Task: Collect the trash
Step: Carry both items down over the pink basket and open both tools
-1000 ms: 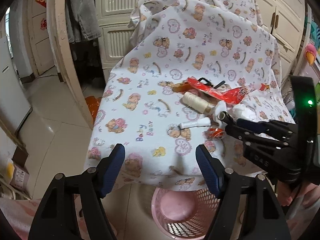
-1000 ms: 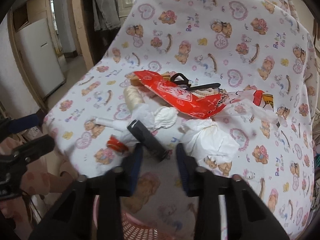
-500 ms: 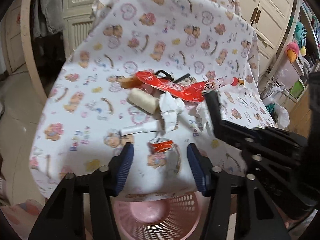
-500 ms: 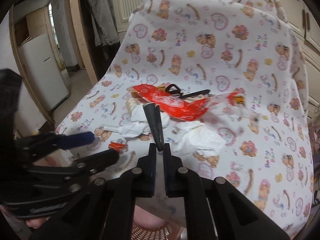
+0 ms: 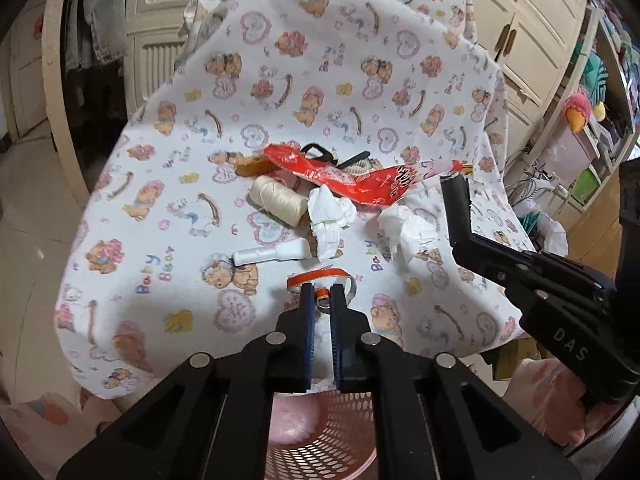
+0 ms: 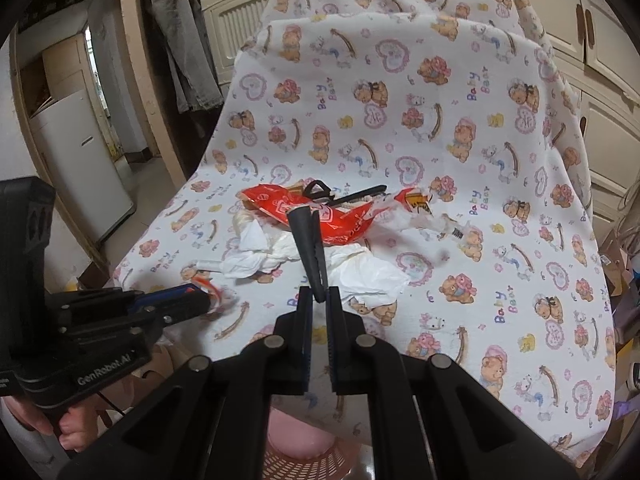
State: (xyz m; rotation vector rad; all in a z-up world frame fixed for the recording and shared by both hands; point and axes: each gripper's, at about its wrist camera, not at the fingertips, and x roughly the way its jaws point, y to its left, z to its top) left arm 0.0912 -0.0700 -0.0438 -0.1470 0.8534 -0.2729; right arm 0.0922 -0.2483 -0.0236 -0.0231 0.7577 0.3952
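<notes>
My left gripper [image 5: 322,298] is closing on a small orange and silver wrapper scrap [image 5: 320,276] at the near edge of the bear-print cloth [image 5: 160,200]; its pads press on it. The right wrist view shows that gripper [image 6: 200,300] low at the left with the scrap [image 6: 208,282]. My right gripper [image 6: 319,300] is shut on the end of a black stick [image 6: 306,240], which stands up above the litter. A red snack wrapper [image 5: 352,178], two crumpled tissues [image 5: 330,216] [image 5: 404,224] and a clear wrapper [image 6: 436,224] lie mid-cloth. A pink basket [image 5: 320,440] stands below the near edge.
A cream thread spool [image 5: 276,200], a white plastic tube [image 5: 272,254], a brown piece [image 5: 252,168] and a black looped clip [image 5: 320,152] lie among the litter. Cream cabinets [image 5: 532,40] stand behind, cluttered shelves [image 5: 592,140] at the right, and a doorway with hanging clothes [image 6: 184,40] at the left.
My left gripper moved in over the orange scrap and closed from wide open onto it. My right gripper closed on the black stick and raised it off the cloth.
</notes>
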